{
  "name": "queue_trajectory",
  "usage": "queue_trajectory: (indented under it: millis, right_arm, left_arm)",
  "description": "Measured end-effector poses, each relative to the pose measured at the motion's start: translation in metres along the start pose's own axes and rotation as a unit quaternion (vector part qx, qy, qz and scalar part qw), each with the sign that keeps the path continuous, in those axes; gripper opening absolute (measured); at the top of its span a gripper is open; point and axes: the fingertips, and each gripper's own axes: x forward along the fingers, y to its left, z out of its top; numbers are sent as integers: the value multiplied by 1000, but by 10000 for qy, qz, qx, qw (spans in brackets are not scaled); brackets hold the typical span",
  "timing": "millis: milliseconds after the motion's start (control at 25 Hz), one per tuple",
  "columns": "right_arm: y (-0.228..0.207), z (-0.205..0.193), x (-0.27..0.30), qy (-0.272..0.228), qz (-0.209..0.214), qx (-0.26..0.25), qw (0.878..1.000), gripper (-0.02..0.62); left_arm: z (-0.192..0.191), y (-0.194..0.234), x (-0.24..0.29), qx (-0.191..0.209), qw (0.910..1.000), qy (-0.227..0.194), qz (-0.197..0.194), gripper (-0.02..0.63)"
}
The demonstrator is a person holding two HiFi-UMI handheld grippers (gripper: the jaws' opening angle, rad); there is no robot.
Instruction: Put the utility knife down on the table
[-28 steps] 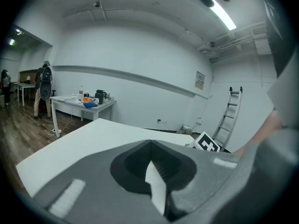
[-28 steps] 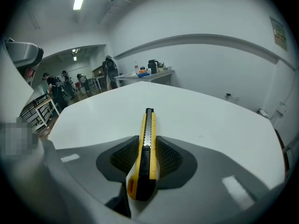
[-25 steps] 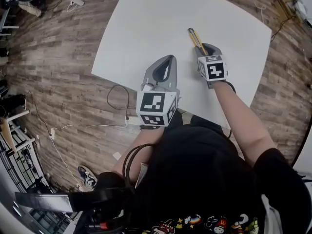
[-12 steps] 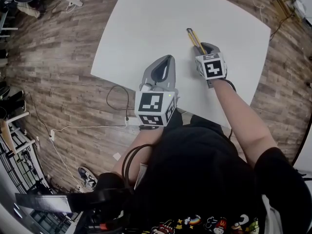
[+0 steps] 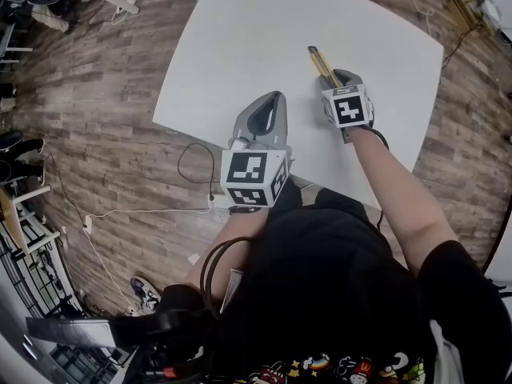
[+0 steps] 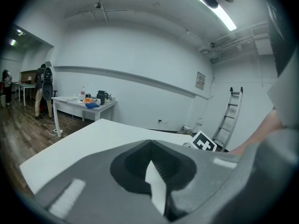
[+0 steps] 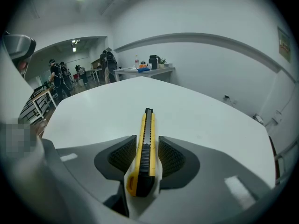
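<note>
A yellow and black utility knife (image 5: 320, 62) points away from me over the white table (image 5: 240, 38). My right gripper (image 5: 336, 75) is shut on its rear half. In the right gripper view the knife (image 7: 145, 143) lies between the two ribbed pads (image 7: 122, 154), its tip sticking out over the table (image 7: 93, 111). I cannot tell whether the knife touches the tabletop. My left gripper (image 5: 270, 98) hangs near the table's front edge, to the left of the right one, shut with nothing in it. Its jaws (image 6: 150, 143) meet at the tip.
The table's front edge runs just under the left gripper, with wooden floor and a black cable (image 5: 196, 162) below it. A desk with bottles (image 7: 145, 68) and people (image 7: 58, 76) stand far off. A ladder (image 6: 231, 111) leans at the right wall.
</note>
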Motion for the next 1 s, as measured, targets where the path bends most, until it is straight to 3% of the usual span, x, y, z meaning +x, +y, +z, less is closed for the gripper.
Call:
queue_trajectory:
  millis: [240,360,440,560,1000]
  right_arm:
    - [3,17,-31,-516,96,276,9982,167]
    - [4,37,-67,-1033,120,359,9939,131]
    - [-1,48,-96,-1341,9,373,9903,67]
    - [-13,58,-144,-1809,-208,455,9822,21]
    - [-59,52,-282,-2820,-814,647,9538,19]
  left_arm:
    - [5,-7,-3,56,9999,-38,-102,0]
    - [13,-16,-1,103,9997,-99,-193,0]
    - [18,-27,2,172,9993,-137,-306,0]
    - [25,-49,5,290,9980,-207,-518,0]
    - [45,-122,21,610,9932,-249,-959,0]
